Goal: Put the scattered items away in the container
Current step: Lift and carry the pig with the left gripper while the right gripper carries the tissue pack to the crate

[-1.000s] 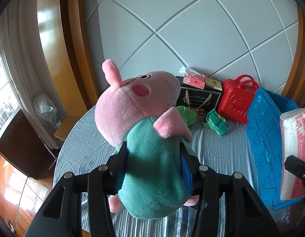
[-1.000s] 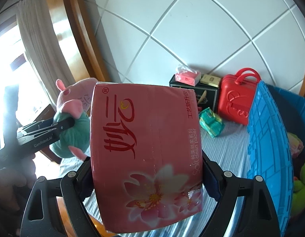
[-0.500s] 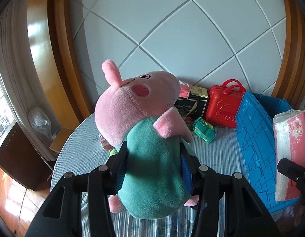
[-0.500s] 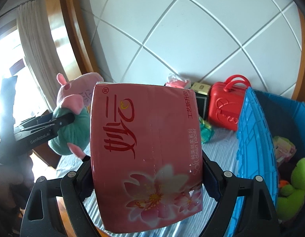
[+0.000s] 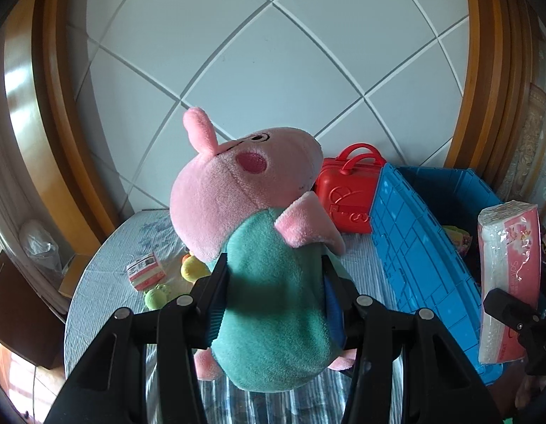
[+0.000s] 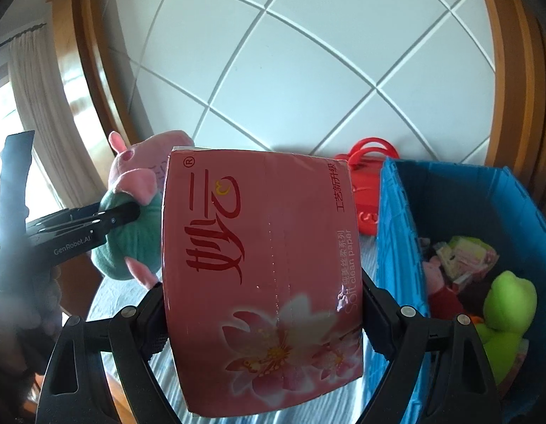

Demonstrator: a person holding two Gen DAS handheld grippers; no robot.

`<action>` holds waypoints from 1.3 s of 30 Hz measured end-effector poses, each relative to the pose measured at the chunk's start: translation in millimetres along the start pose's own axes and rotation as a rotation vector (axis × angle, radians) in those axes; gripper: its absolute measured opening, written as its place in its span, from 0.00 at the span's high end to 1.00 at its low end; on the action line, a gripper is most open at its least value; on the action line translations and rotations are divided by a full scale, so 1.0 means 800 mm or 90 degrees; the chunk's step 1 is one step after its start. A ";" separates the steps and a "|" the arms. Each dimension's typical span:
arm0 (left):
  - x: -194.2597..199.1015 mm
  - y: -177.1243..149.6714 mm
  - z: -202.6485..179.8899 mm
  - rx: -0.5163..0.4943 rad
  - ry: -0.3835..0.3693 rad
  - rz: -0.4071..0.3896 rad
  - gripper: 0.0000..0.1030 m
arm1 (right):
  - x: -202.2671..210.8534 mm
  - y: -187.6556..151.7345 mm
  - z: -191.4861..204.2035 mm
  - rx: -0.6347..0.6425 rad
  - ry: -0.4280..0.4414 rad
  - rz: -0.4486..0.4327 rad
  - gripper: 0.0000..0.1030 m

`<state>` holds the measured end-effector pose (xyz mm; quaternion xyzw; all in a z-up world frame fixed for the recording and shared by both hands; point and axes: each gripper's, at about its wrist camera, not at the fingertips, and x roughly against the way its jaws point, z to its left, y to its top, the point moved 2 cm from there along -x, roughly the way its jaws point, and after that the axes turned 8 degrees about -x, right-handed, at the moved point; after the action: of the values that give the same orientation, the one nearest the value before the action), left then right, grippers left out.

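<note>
A green frog plush (image 6: 502, 304) and crumpled packets (image 6: 463, 254) are held in the blue crate (image 6: 396, 219). The pig plush (image 5: 269, 268) is pinched by the left gripper (image 5: 273, 300), the tissue pack (image 6: 262, 275) by the right gripper (image 6: 262, 304); the crate's floor is partly hidden.

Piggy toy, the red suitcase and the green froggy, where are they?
piggy toy (image 5: 244, 190), left wrist view, on its pink head.
red suitcase (image 5: 347, 190), left wrist view, on its front face.
green froggy (image 6: 508, 296), right wrist view, on its head.

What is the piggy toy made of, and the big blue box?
The piggy toy looks like soft plush fabric: its surface is fuzzy and dents where the left gripper squeezes it. The blue box seems hard moulded plastic, smooth, with stiff ribbed walls.
</note>
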<state>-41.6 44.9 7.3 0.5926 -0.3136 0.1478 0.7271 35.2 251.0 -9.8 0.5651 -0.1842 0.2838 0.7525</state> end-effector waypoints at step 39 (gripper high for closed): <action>-0.137 0.186 -0.381 -0.176 -0.246 -0.008 0.55 | 0.073 -0.046 -0.286 -0.196 -0.180 0.010 0.14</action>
<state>-126.5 390.7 21.8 0.5065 -0.4604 -0.0174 0.7288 93.6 475.0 -69.1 0.4764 -0.3334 0.1758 0.7944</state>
